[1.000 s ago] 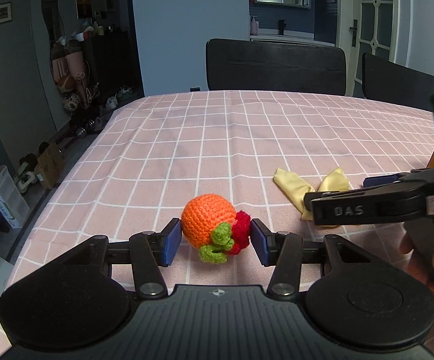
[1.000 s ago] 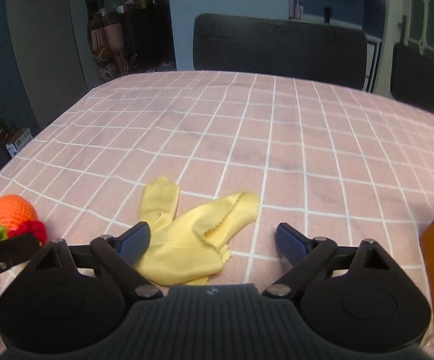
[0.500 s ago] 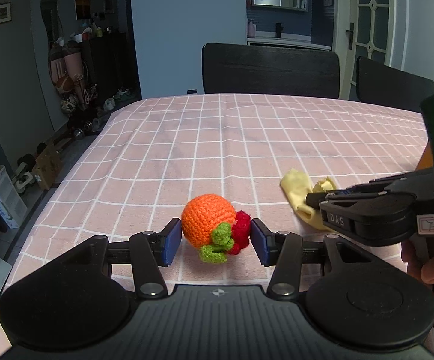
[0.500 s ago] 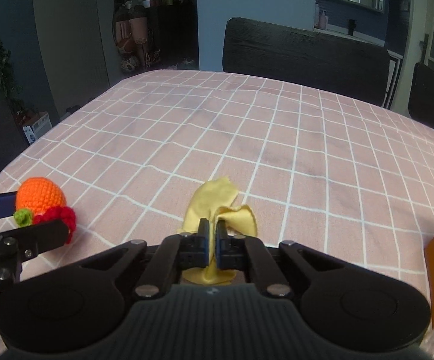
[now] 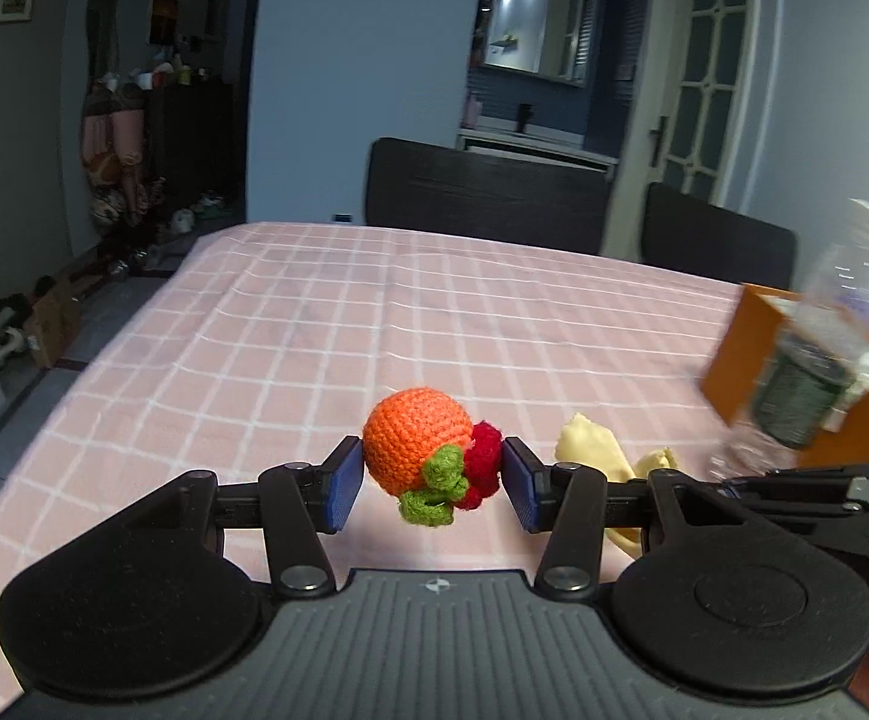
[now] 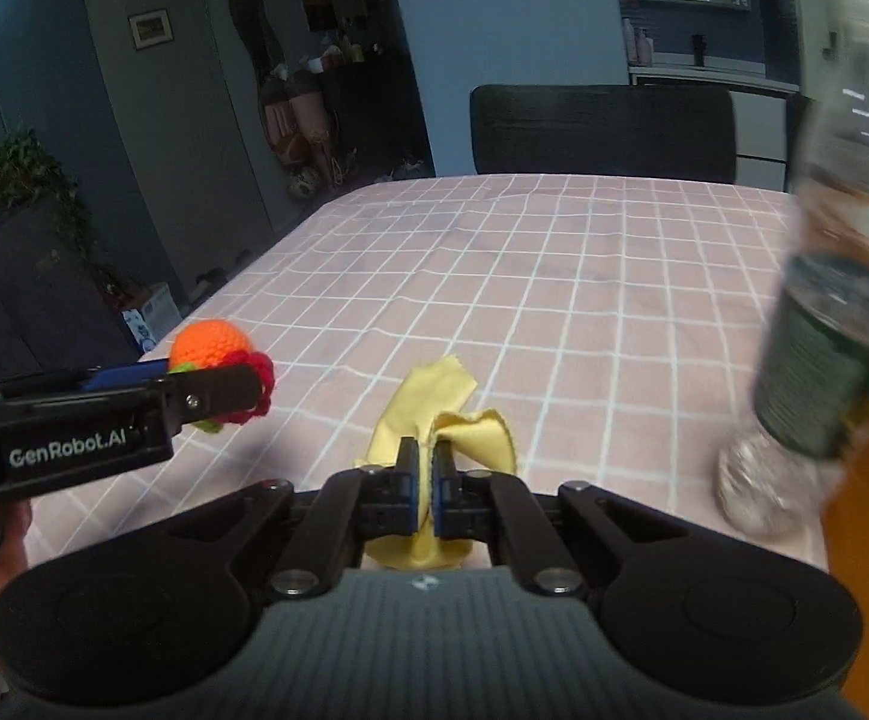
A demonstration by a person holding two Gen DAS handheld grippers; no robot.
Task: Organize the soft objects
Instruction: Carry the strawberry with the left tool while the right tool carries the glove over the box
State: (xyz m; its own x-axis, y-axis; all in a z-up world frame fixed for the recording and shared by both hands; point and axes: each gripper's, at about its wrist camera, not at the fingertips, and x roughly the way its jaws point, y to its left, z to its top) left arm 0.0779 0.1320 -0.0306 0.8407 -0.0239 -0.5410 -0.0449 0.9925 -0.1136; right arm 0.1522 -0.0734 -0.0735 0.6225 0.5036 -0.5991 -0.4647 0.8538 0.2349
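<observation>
Crocheted orange ball (image 5: pixel 415 441), limp yellow cloth (image 6: pixel 434 414) clamped.

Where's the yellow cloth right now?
The yellow cloth is pinched in the shut right claw, above the pink checked tablecloth. The crocheted orange toy is to its left, the clear bottle to its right.

The crocheted fruit (image 5: pixel 416 447) is rough orange, green and red yarn, the yellow cloth (image 6: pixel 434 408) soft and matt, the bottle (image 6: pixel 836 324) glossy clear plastic, and the counter (image 5: pixel 374 324) wears a matt pink checked cloth.
</observation>
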